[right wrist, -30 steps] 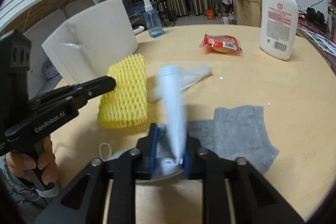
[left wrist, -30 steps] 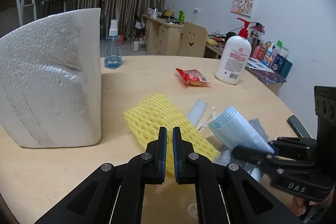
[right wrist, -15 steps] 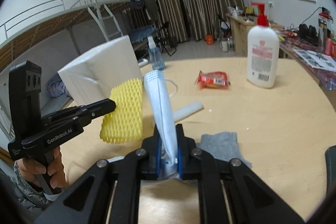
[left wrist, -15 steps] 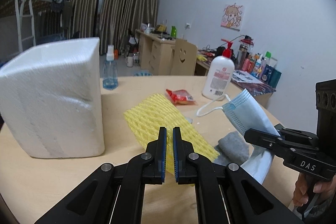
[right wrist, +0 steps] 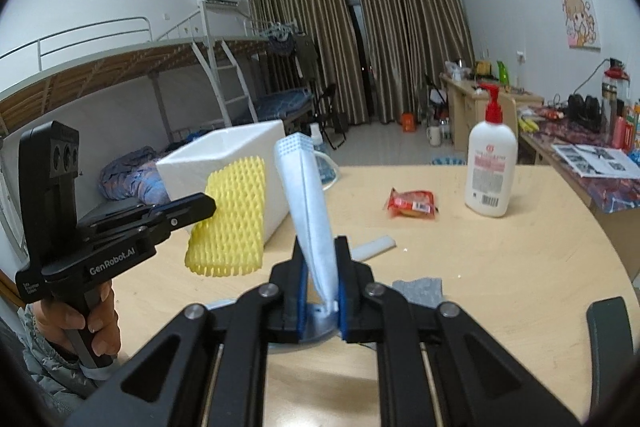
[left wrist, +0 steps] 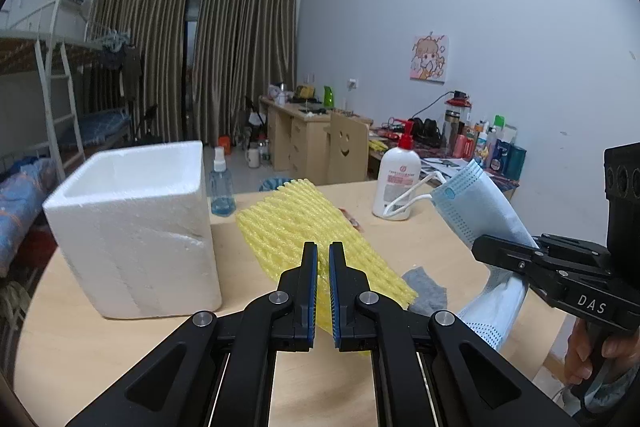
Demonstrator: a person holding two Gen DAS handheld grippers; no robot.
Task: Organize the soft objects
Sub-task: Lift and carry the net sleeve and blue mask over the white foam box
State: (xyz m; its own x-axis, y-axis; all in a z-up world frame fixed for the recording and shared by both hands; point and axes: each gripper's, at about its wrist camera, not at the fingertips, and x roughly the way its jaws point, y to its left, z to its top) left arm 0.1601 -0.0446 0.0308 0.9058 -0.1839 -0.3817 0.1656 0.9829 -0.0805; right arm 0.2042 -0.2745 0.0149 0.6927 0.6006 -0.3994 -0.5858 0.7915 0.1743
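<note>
Gripping a yellow foam net (left wrist: pixel 316 227), the left hand-held gripper (left wrist: pixel 323 259) has its jaws clenched on the net's near end, so the net juts out above the surface (left wrist: pixel 120 367), clear of the wood. In the right wrist view the same net (right wrist: pixel 232 223) hangs from that gripper (right wrist: pixel 200 205) just in front of the white foam box (right wrist: pixel 240 155). The right hand-held gripper (right wrist: pixel 322 267) is clenched on a pale blue face mask (right wrist: pixel 308 207), which stands up out of the jaws with its pleated end on top. From the left wrist view the mask (left wrist: pixel 476 207) is in the air at the right, its white ear loop (left wrist: pixel 408 197) dangling in front of the lotion bottle (left wrist: pixel 396 183).

The foam box (left wrist: pixel 136 227) stands open-topped on the left part of the surface, and a small spray bottle (left wrist: pixel 220 187) stands behind it. A grey cloth (left wrist: pixel 426 287) lies flat on the surface beneath the two held things. Farther out lie a red snack packet (right wrist: pixel 412 203) and a small white tube (right wrist: pixel 374 247), with the pump bottle (right wrist: pixel 490 167) upright near the far right edge. A hand (right wrist: pixel 86 319) is wrapped round the left gripper's handle.
</note>
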